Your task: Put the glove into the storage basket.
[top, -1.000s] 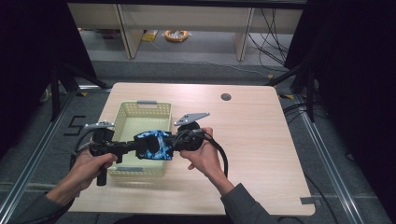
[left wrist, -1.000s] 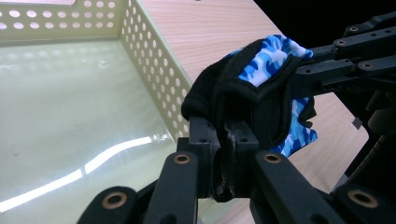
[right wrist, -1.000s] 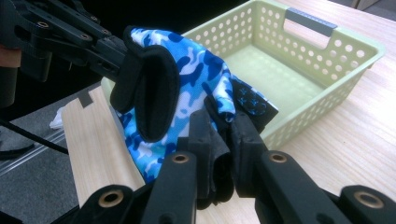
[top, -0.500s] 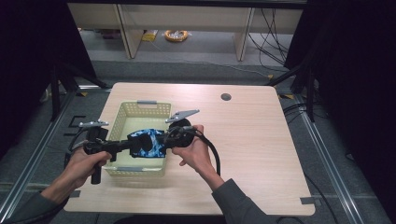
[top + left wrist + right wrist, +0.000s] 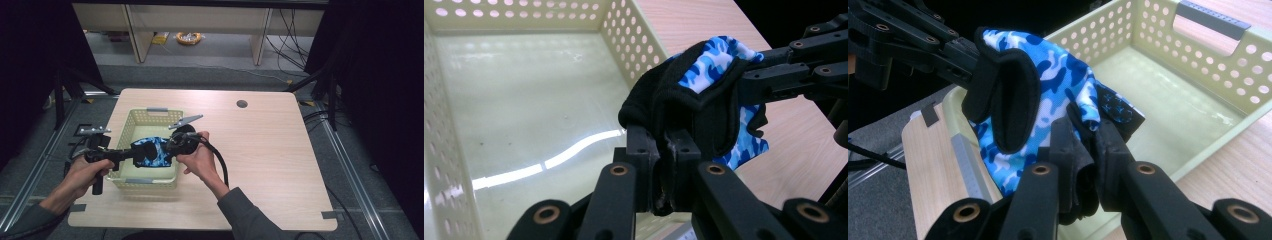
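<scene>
Both claws are pinching opposite edges of the blue camouflage glove (image 5: 150, 152): the left claw (image 5: 663, 155) and right claw (image 5: 1088, 145) are each clamped tight. It is hanging over the basket (image 5: 145, 116); lowering together before releasing seems wise.

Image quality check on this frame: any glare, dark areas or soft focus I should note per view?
High view: table evenly lit, surroundings nearly black, slightly soft. Left gripper view: bright glare streak on the basket floor; the near jaws are blurred, the glove is sharp. Right gripper view: glove crisp, dark background top left, no strong glare.
</scene>
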A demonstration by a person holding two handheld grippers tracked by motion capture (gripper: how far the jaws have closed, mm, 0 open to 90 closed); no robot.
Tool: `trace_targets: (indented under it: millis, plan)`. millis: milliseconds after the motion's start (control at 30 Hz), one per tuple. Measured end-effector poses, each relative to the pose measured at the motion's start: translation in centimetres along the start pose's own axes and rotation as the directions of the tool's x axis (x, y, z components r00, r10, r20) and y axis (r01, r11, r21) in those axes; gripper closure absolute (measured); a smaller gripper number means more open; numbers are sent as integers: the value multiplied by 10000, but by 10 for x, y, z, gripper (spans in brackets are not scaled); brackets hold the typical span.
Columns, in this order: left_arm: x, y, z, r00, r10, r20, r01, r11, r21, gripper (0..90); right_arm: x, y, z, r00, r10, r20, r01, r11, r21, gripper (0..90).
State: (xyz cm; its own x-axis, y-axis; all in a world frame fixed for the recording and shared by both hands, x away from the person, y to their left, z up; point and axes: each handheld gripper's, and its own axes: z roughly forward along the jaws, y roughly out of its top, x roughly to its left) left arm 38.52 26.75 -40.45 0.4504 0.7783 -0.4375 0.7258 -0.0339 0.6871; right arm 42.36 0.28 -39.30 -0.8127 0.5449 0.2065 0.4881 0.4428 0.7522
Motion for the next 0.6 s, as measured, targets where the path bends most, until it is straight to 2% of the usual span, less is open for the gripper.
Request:
trace_targets:
  millis: [333,467,533,567,600]
  plan:
    - [10,-4,5,9996,-214,-182,216,9997,120,829,-2,-1,16,9998,178,30,-178,9998,98,811]
    - [15,-6,7,9995,-239,-205,245,9991,334,828,-3,-1,21,9998,167,74,-170,9992,359,810]
    - [17,-7,9,9994,-274,-224,282,9990,339,827,-3,-2,25,9998,139,103,-143,9993,348,811]
    - [19,-7,9,9992,-306,-246,314,9989,345,827,-2,-3,27,9995,311,86,-314,9988,367,810]
    - [20,-8,10,9991,-338,-273,348,9986,391,826,-3,-3,28,9997,224,94,-227,9990,384,810]
